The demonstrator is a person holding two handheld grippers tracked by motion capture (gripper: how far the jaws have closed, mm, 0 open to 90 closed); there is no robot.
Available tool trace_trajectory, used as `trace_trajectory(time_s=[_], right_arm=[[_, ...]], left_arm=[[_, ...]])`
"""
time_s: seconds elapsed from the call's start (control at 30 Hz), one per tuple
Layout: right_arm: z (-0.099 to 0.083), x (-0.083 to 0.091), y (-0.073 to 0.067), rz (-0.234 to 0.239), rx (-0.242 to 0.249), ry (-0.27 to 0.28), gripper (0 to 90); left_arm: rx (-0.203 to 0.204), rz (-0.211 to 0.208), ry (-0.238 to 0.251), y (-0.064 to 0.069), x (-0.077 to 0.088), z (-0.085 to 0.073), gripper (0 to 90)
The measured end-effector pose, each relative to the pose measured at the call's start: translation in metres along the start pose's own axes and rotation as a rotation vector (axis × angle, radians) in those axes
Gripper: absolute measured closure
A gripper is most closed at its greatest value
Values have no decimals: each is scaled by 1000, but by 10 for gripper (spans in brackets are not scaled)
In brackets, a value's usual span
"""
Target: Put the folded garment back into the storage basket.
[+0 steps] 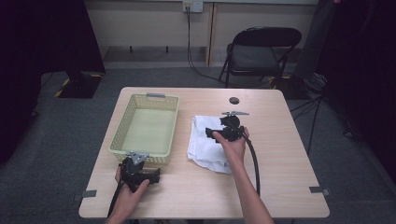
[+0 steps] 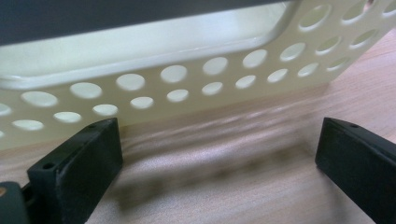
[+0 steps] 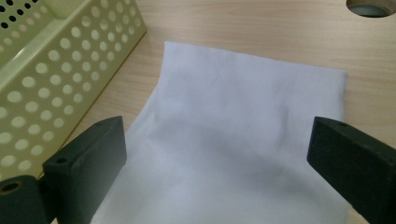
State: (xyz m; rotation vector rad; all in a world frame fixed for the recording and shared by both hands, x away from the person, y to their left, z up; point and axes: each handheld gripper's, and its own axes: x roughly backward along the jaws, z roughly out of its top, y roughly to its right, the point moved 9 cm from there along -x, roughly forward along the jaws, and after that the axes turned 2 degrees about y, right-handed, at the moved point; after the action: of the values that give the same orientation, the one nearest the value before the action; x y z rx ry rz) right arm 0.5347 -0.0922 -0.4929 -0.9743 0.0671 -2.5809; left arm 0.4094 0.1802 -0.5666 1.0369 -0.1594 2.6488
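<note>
A pale yellow-green perforated basket (image 1: 122,122) stands empty on the left half of the wooden table (image 1: 280,154). Beside it on the right lies a white cloth (image 1: 201,142), roughly folded. My right gripper (image 1: 225,125) hovers over the cloth's far part. In the right gripper view its jaws stand wide open (image 3: 218,135) above the cloth (image 3: 233,102), with the basket (image 3: 46,44) to the left. My left gripper (image 1: 137,163) rests low just in front of the basket's near wall. It is open (image 2: 219,140) with only bare tabletop between the jaws, and the basket wall (image 2: 154,46) is close ahead.
A round cable hole (image 1: 234,100) sits in the table beyond the cloth, and it shows too in the right gripper view as a table hole (image 3: 371,7). A black folding chair (image 1: 261,51) stands behind the table. Bare wood lies to the right of the cloth.
</note>
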Motion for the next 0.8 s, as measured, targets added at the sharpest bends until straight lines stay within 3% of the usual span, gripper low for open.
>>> trace_trajectory(time_s=[0.57,0.8], right_arm=[[-11,-16,1,-21,17,-29,37],[-17,-27,6,-37,19,-48,81]], left_arm=[[0,0,0,0,0,0,0],[0,0,0,0,0,0,0]])
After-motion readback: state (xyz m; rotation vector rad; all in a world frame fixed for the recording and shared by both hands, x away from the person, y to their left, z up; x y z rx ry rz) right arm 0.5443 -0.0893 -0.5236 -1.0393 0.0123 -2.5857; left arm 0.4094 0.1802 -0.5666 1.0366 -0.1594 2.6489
